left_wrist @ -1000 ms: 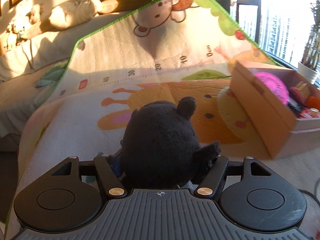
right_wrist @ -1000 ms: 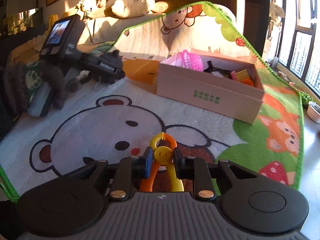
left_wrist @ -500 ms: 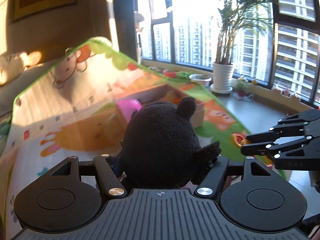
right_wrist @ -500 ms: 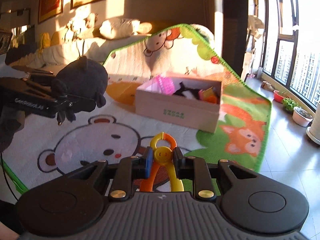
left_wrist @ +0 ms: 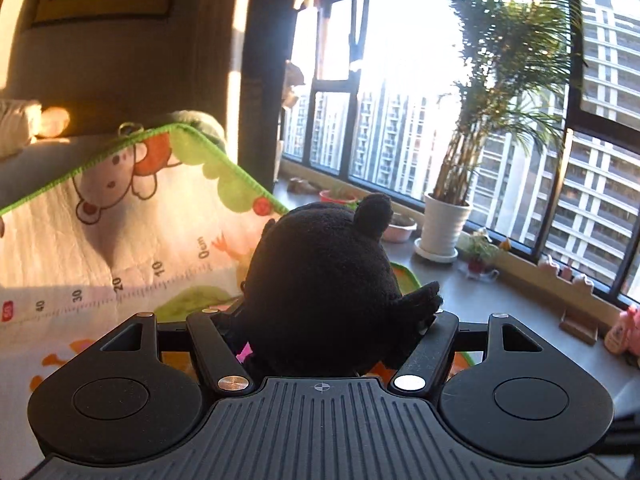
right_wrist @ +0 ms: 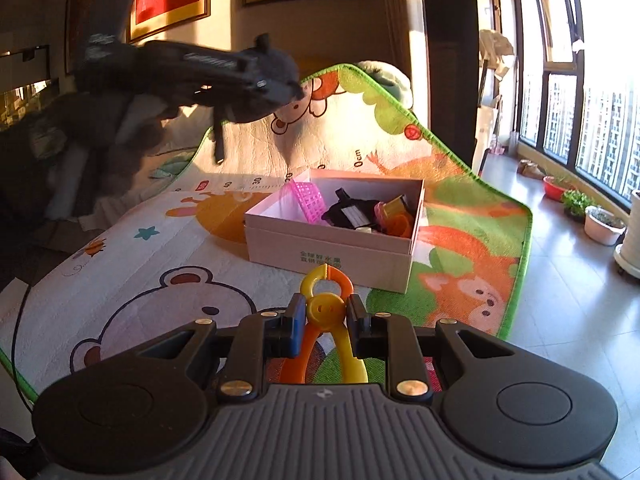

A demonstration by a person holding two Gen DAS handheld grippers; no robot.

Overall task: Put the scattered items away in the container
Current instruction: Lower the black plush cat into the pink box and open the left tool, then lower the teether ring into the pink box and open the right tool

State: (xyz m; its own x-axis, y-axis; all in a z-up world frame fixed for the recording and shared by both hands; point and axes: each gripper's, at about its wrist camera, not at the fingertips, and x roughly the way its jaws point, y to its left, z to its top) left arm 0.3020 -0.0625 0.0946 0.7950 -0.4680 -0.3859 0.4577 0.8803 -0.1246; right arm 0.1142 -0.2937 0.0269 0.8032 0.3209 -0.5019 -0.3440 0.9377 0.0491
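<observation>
Two items held: both carried toward the open cardboard box (right_wrist: 332, 240) on the play mat (right_wrist: 160, 280).
Left gripper (left_wrist: 320, 320): fingers clamp black plush toy (left_wrist: 324, 280), raised.
Right gripper (right_wrist: 323, 320): fingers grip yellow-orange plastic toy pliers (right_wrist: 326, 312).
Next: lower over box, release.

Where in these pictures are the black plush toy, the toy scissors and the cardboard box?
black plush toy (left_wrist: 320, 288): left wrist view, middle of its rounded back.
toy scissors (right_wrist: 325, 308): right wrist view, yellow pivot disc.
cardboard box (right_wrist: 328, 250): right wrist view, near front wall.
</observation>
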